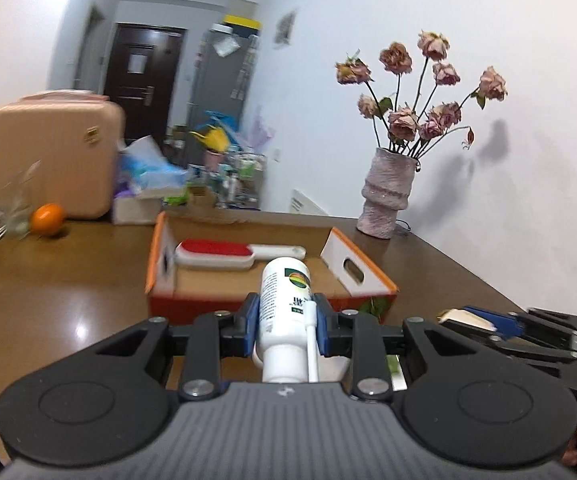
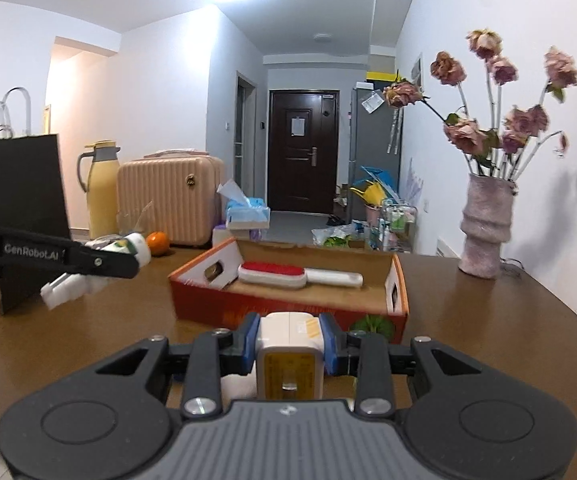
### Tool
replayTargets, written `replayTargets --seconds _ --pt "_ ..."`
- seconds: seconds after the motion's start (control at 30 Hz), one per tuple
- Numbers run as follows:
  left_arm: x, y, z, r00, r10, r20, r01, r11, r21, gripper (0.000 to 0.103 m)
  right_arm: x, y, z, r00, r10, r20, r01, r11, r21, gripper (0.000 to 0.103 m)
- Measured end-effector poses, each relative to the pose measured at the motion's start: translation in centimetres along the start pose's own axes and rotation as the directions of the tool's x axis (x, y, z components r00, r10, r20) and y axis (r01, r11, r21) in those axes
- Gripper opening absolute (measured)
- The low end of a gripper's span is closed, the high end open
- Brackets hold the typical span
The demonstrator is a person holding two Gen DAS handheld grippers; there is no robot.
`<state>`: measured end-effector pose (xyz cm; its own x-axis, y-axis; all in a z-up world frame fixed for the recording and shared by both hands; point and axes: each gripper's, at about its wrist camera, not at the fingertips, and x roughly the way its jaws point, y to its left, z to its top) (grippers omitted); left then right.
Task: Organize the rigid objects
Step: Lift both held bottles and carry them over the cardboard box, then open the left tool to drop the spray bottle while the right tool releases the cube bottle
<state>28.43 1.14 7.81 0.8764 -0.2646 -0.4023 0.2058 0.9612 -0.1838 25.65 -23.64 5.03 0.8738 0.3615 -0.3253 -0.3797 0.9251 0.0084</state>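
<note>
Table (image 2: 508,320) brown and glossy, runs under and ahead of both tongs. Cardboard box (image 2: 216,300) sits straight ahead of both, open top, orange outer walls, flaps folded in; near wall just beyond the tips. Stiff but light, likely slides if bumped. Lint brush (image 2: 288,272) lies flat inside it, toward the far side, red pad, white handle.

Left tongs (image 1: 287,316) clamped on a white spray bottle (image 1: 284,300), gripped across the body, pointing forward over the box's near wall, white spray tube along its side. Hard plastic, round, smooth, so may twist or slip; mid-body hold looks right, probably light.

Right tongs (image 2: 288,338) clamped on a small white charger block (image 2: 288,356), yellow label facing the camera. Rigid, boxy, flat sides, grips securely; light.

Judgement: both items headed for the box. Near wall and inward flaps are the obstacle, and the brush takes up floor space.

Around: vase (image 2: 484,228) of dried roses far right of the tongs, fragile, tippy. Pink suitcase (image 2: 168,200), yellow jug (image 2: 102,192), black bag (image 2: 20,200), tissue box (image 2: 246,212), orange (image 2: 157,243) far left beyond the box.
</note>
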Motion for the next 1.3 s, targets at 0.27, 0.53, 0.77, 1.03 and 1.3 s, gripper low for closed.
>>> replayTargets --seconds 0.27,0.53,0.77,1.03,1.3 --pt "16.9 1.2 6.1 0.961 -0.125 -0.248 0.16 0.979 0.125 0.028 16.6 -8.4 6.0 0.99 -0.003 -0.138 0.019 0.993 0.116 0.031" --pt "30.8 1.2 6.9 0.885 -0.174 -0.431 0.286 0.935 0.21 0.028 32.7 -11.4 8.3 0.935 -0.151 -0.321 0.144 0.989 -0.044 0.031" --pt "34.5 2.4 6.6 0.879 -0.165 -0.448 0.275 0.942 0.194 0.051 36.9 -11.4 7.8 0.911 -0.208 -0.355 0.172 0.977 -0.129 0.034" --pt "32.2 4.0 8.4 0.91 -0.079 -0.408 0.171 0.966 0.193 0.071 35.2 -11.8 9.1 0.931 -0.173 -0.322 0.145 0.983 -0.11 0.049" --pt "23.9 5.0 11.2 0.952 0.055 -0.302 0.014 0.975 0.22 0.083 31.0 -11.3 12.0 0.92 -0.141 -0.367 0.109 0.988 -0.107 0.057"
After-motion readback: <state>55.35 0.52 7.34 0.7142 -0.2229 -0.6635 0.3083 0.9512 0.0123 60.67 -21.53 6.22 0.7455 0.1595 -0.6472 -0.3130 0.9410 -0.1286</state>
